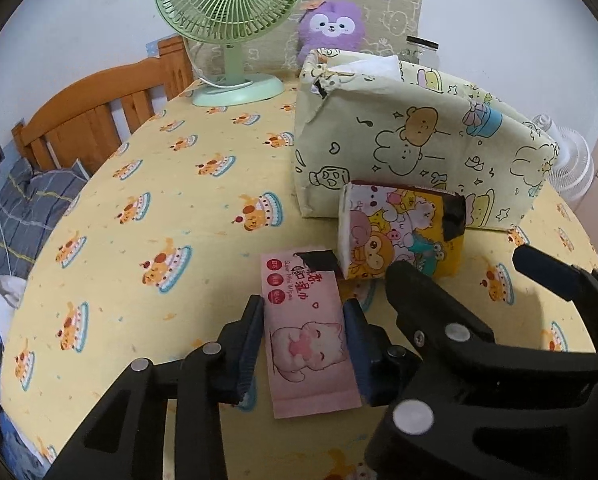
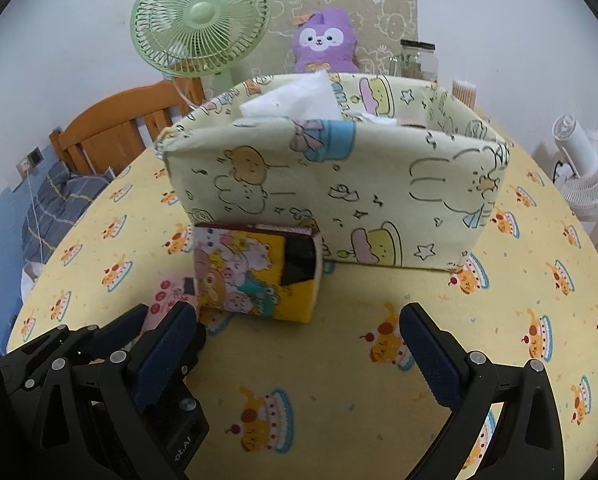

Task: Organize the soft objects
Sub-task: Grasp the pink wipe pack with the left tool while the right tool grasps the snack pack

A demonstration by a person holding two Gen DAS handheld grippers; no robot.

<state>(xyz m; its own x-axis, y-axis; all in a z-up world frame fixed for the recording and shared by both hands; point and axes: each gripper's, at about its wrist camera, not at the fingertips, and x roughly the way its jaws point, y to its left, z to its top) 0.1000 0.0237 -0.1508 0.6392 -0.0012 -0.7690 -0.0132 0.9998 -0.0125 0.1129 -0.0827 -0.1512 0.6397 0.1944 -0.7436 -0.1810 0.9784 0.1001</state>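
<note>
A pink wet-wipes pack (image 1: pixel 309 332) lies flat on the yellow tablecloth. My left gripper (image 1: pixel 303 330) has its two pads against the pack's sides, shut on it. A yellow cartoon tissue pack (image 1: pixel 403 234) stands just beyond, in front of a pale fabric storage bin (image 1: pixel 419 136) with white tissue showing at its top. In the right wrist view the tissue pack (image 2: pixel 255 274) stands ahead left of my right gripper (image 2: pixel 299 326), which is open and empty over the cloth. The bin (image 2: pixel 339 184) stands behind it. The pink pack (image 2: pixel 167 292) peeks out at left.
A green desk fan (image 1: pixel 229 16) stands at the table's far left. A purple plush toy (image 1: pixel 331 26) and a glass jar (image 2: pixel 417 60) sit behind the bin. A white fan (image 2: pixel 587 168) is off the right edge. A wooden bed frame (image 1: pixel 99 108) lies left.
</note>
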